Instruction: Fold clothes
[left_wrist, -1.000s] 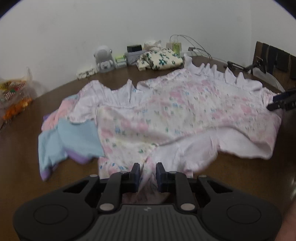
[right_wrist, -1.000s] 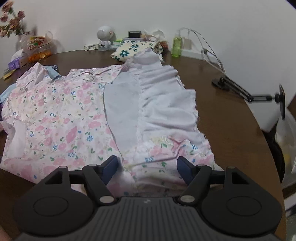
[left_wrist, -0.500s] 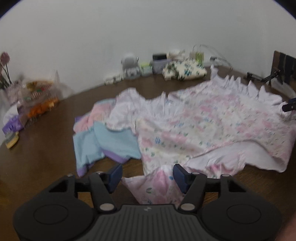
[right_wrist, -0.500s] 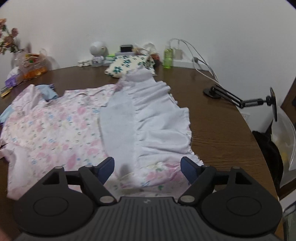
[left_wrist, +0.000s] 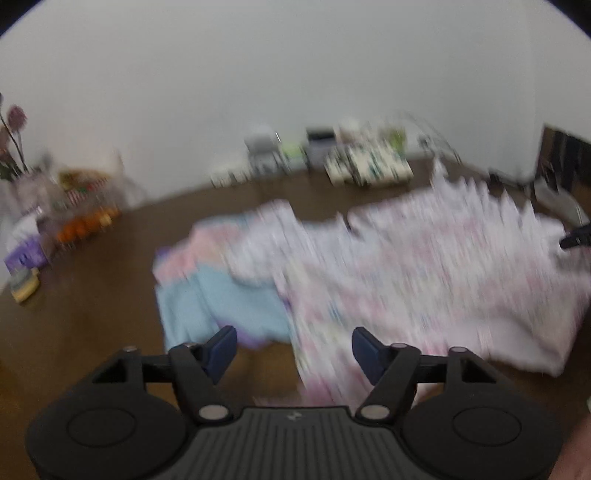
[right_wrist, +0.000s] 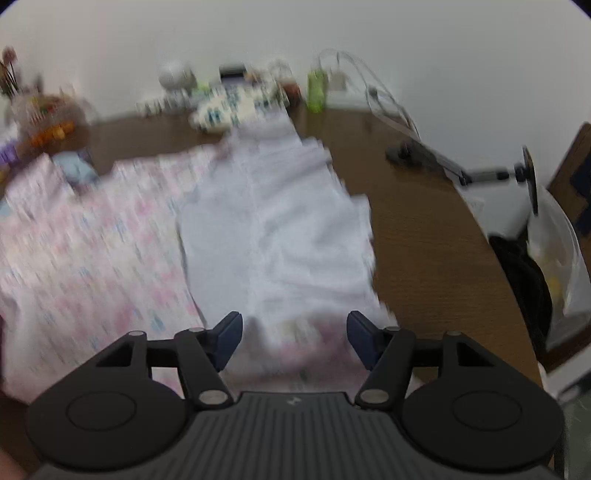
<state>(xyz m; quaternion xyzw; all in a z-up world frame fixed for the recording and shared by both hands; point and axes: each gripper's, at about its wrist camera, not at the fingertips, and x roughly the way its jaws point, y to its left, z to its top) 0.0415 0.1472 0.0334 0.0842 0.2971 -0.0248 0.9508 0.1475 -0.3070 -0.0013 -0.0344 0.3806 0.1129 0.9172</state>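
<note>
**Both grippers spread over the dress**

The left gripper is opening, pads clear of cloth. The right gripper is closing, nothing pinched yet. The floral dress lies flat on the brown table, its near edge under both.

Floral garment print smeared by blur (both views); far clutter unreadable.
</note>
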